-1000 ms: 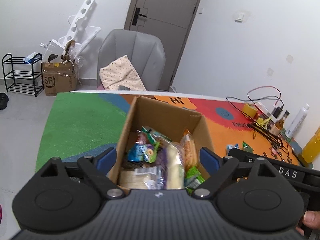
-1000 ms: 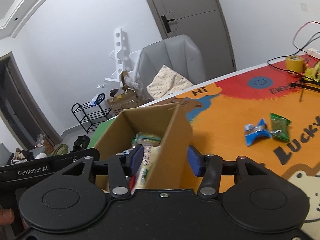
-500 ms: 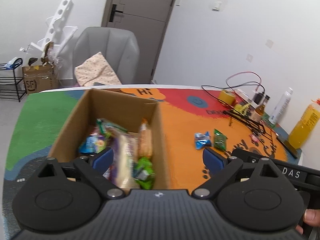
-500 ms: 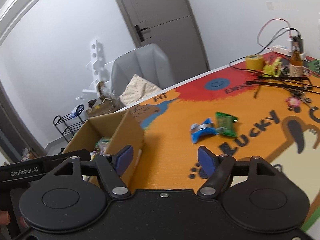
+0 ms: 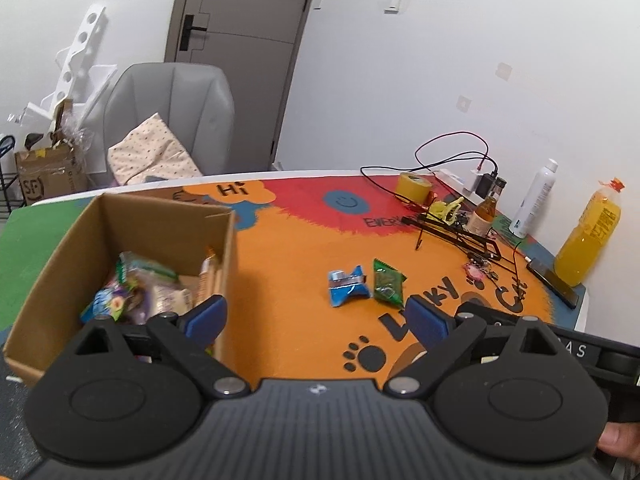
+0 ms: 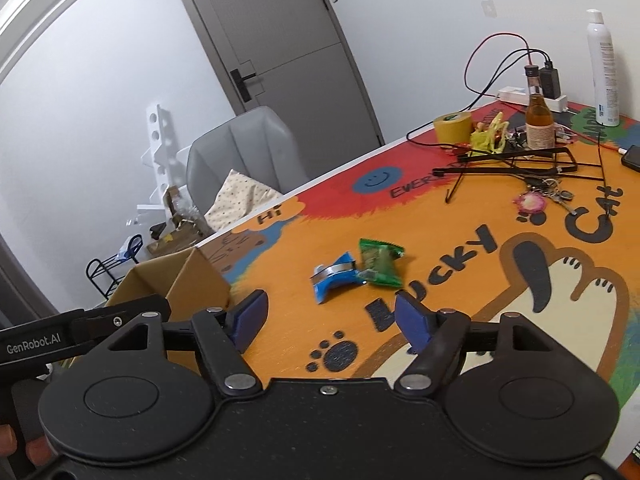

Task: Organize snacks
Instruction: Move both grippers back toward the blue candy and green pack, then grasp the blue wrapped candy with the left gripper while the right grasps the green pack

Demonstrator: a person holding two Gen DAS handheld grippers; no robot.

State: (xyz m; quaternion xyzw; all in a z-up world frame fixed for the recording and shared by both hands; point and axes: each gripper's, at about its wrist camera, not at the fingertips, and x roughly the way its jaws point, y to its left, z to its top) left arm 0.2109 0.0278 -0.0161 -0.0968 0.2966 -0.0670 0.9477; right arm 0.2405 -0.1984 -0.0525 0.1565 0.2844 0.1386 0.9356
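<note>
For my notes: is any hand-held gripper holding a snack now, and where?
Nothing is held: left hand-held gripper is open and empty; right hand-held gripper is closing, empty.

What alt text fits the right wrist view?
The open right gripper, with nothing between its closing jaws, points across a colourful table mat toward a blue snack packet and a green snack packet lying side by side. A cardboard box sits at the left; bottles, cables and tape clutter the far edge.

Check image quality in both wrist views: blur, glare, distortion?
Left wrist: sharp, even light, no glare; fisheye bends the door and darkens the corners. Right wrist: slight motion blur on the green packet and blue packet; door leans strongly.
</note>
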